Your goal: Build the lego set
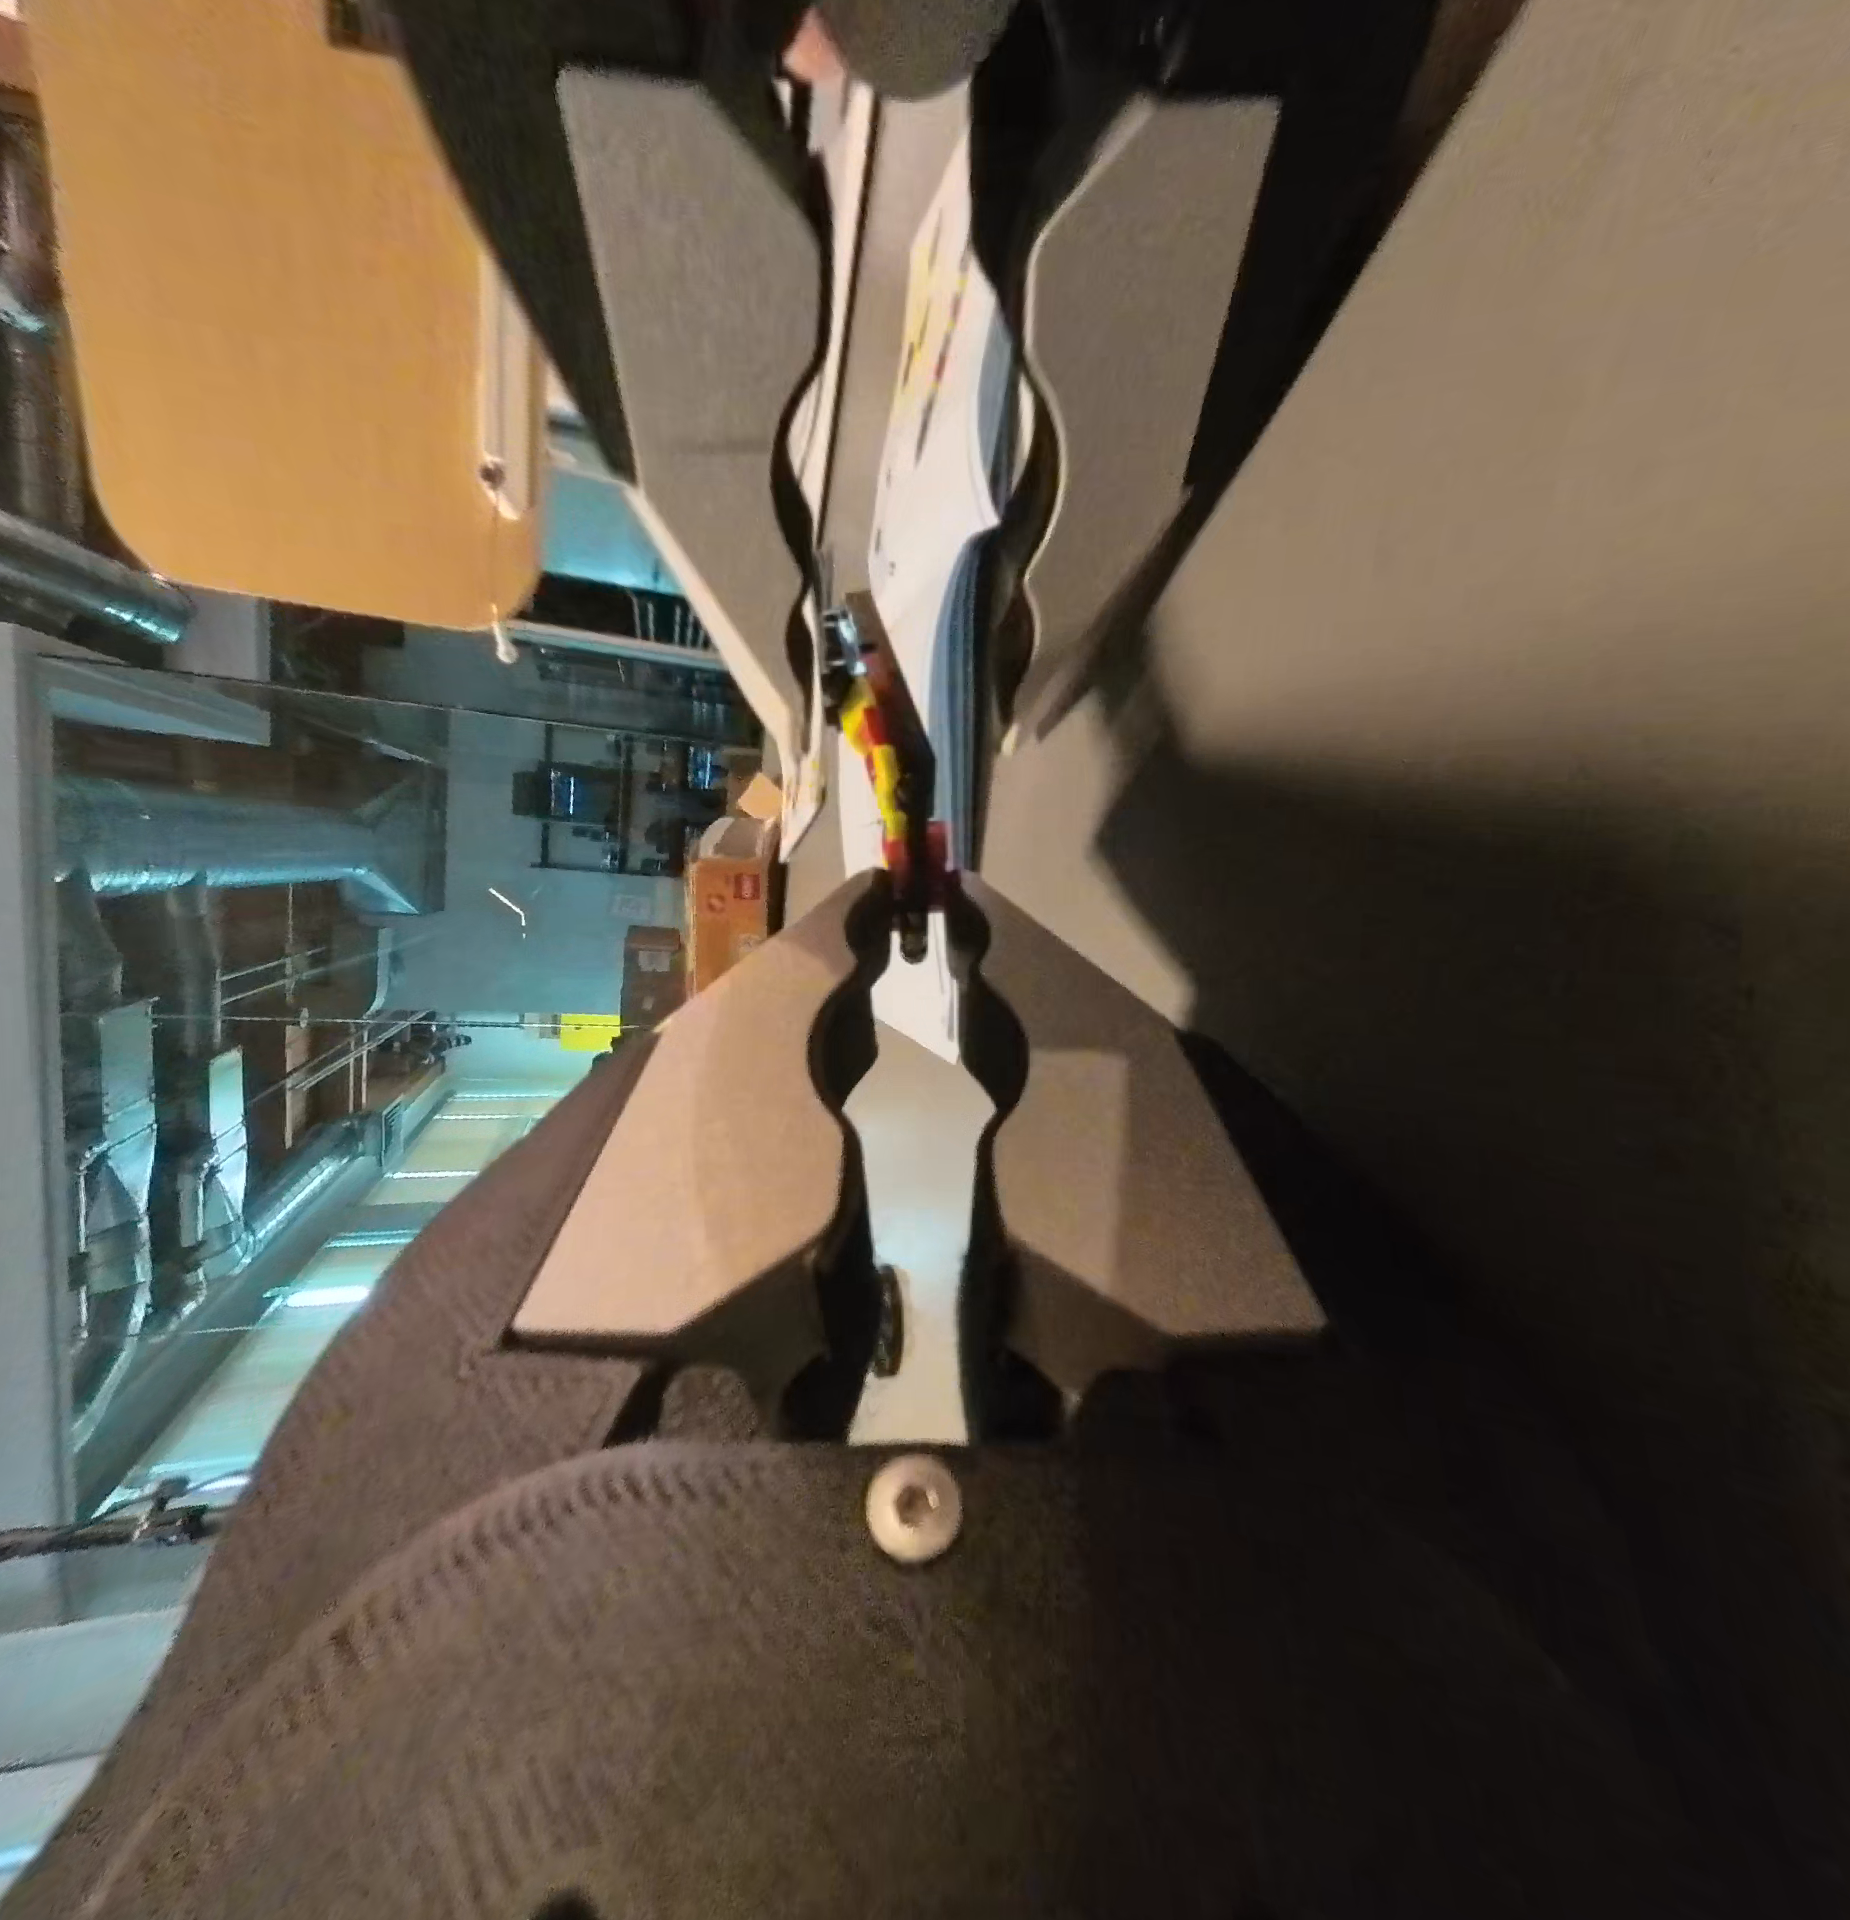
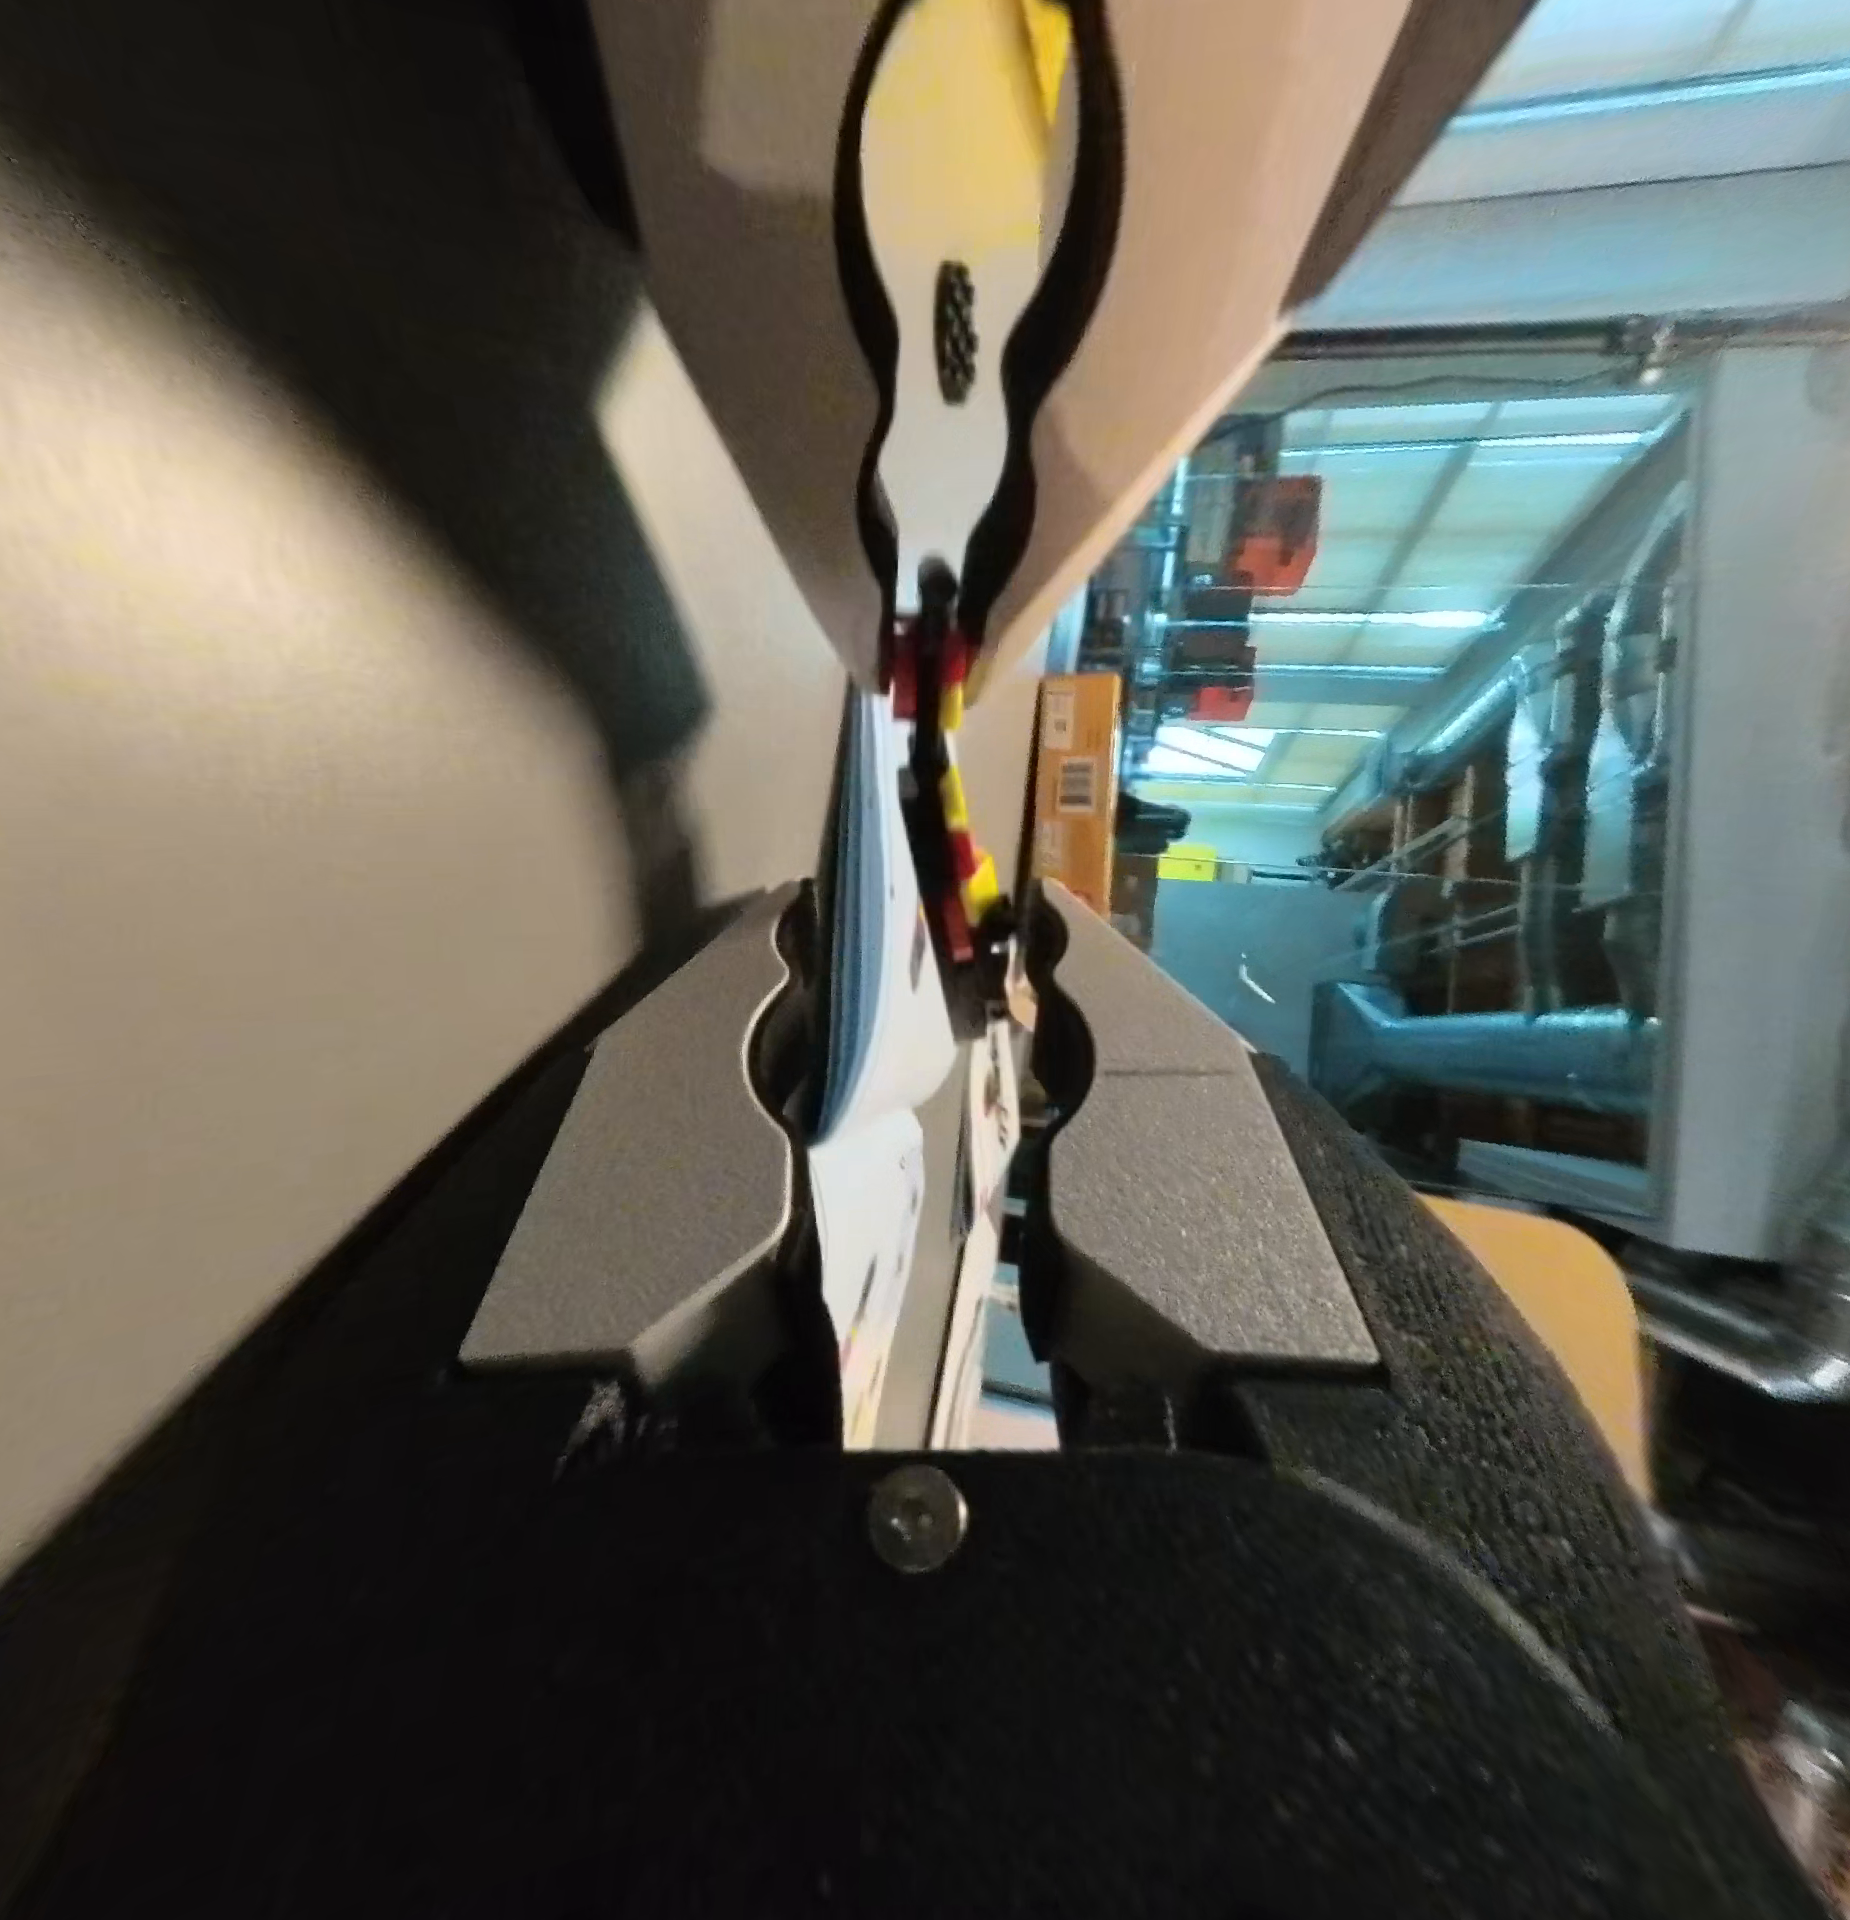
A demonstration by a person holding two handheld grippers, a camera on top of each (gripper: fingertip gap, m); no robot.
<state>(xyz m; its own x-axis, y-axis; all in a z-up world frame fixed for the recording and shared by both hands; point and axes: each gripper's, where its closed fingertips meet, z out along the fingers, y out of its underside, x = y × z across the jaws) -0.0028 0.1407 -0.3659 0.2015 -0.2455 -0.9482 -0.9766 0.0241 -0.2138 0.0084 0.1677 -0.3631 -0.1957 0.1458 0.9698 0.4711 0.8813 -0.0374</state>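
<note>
Pinching opposite ends of the lego strip (image 1: 893, 800), left gripper (image 1: 916, 894), right gripper (image 2: 988, 914), cardboard box (image 2: 1077, 779) behind.

I read both wrist views as dim, warm-lit nearby, cool teal daylight behind. Hard dark shadows cross the worktop (image 1: 1523, 520). Motion blur throughout; fisheye bends the edges; the near claw housings sit soft.

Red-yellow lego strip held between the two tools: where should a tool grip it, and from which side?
Grip it at the ends, coming in along its length. The lego strip is long and thin, so each tool pinches a tip across the narrow faces: the left tool on the red end, the right tool on the opposite end. That probably leaves the middle free for adding pieces.
</note>
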